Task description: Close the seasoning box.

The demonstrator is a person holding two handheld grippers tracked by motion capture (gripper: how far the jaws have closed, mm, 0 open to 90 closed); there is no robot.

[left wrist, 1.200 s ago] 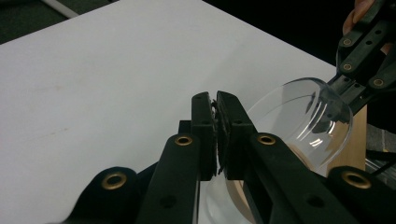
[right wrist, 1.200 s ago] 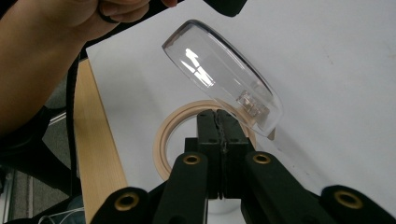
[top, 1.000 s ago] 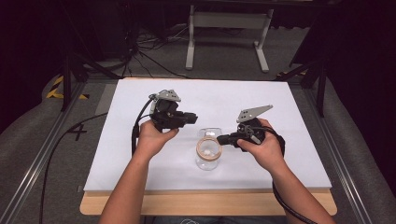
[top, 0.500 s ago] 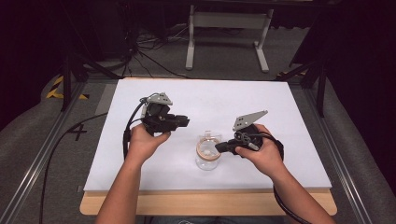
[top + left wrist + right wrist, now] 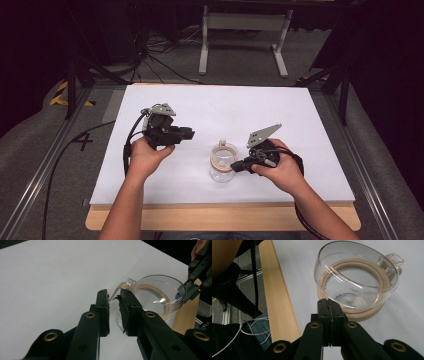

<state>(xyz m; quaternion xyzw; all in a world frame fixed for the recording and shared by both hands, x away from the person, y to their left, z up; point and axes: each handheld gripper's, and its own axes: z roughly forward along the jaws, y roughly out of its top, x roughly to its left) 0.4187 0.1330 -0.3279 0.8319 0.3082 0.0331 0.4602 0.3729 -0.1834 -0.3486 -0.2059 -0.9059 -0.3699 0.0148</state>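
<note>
Clear glass jar (image 5: 223,163), no label, "4" (image 5: 82,142) on floor

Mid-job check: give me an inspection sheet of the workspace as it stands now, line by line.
Surface: white sheet on a wood-edged table; no stains seen.
Job's things: clear jar with a tan seal ring and a clear lid tilted open.
Clutter: nothing seen.
Left gripper: raised left of the jar, apart from it; jaws slightly parted, holding nothing.
Right gripper: at the jar's right side by the lid rim; jaws shut together, whether they pinch the rim cannot be told.
Cables: black cable trails from the left gripper; another runs off the table's left over the floor.
Surroundings: grey floor, white stand beyond the table, dark backdrop.
</note>
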